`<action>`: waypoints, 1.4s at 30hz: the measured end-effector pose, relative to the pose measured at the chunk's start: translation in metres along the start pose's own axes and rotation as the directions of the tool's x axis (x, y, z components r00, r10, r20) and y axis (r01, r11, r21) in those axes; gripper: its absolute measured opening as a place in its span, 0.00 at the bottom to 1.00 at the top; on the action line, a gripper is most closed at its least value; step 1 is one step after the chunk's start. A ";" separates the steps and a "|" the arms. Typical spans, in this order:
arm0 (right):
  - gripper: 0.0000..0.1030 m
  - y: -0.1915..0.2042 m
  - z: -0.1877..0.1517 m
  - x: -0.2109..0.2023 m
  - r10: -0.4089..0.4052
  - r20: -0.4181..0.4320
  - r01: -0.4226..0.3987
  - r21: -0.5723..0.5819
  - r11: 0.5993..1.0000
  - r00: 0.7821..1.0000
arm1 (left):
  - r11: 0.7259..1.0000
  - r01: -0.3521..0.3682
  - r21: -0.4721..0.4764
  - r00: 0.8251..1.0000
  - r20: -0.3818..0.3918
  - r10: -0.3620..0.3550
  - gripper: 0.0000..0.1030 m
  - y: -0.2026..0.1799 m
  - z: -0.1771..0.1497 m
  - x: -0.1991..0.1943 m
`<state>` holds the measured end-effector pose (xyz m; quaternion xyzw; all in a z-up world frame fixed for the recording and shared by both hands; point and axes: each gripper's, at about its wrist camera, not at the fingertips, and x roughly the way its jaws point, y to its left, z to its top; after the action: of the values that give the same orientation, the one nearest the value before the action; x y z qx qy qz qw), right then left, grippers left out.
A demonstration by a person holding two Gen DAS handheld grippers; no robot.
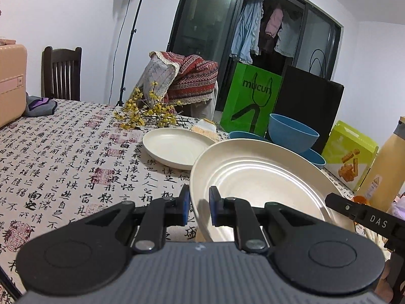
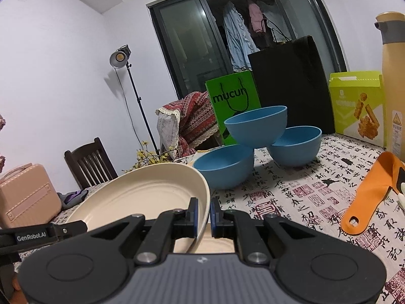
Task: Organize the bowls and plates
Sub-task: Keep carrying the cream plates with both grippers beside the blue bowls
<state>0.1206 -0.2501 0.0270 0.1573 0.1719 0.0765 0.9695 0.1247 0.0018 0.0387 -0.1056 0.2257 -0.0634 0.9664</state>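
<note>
I hold a large cream plate [image 1: 258, 177] [image 2: 141, 192] tilted above the table between both grippers. My left gripper [image 1: 200, 206] is shut on its near-left rim, one pad outside and one inside. My right gripper [image 2: 203, 215] is shut on the opposite rim. A second cream plate [image 1: 177, 147] lies flat on the tablecloth beyond. Three blue bowls stand past the held plate: one bowl [image 2: 255, 125] rests on top of two others [image 2: 225, 169] [image 2: 295, 145]. In the left wrist view the top blue bowl [image 1: 291, 134] shows just over the plate's far rim.
A green paper bag [image 1: 249, 101], a black bag [image 1: 308, 106], a snack box [image 2: 357, 106] and a tall yellow bottle [image 2: 395, 81] line the table's far side. An orange scoop [image 2: 369, 192] lies at the right. Yellow flowers [image 1: 146, 111] and a pink case [image 1: 10, 83] sit at the left.
</note>
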 end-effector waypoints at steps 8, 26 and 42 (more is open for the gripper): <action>0.09 -0.007 -0.008 0.004 -0.013 -0.017 0.013 0.006 1.000 1.000 | 1.000 -0.005 0.013 1.000 -0.028 0.006 0.14 -0.005 -0.008 0.009; 0.09 -0.025 -0.021 0.014 -0.035 -0.055 0.036 0.023 0.999 0.998 | 0.998 -0.021 0.052 0.997 -0.070 0.024 0.14 -0.014 -0.024 0.026; 0.09 -0.032 -0.034 0.023 -0.084 -0.079 0.083 -0.019 0.996 0.993 | 0.989 -0.064 0.133 0.993 -0.095 0.077 0.15 -0.029 -0.043 0.039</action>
<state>0.1329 -0.2654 -0.0213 0.1391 0.2163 0.0436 0.9654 0.1377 -0.0403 -0.0084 -0.0310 0.2726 -0.0488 0.9604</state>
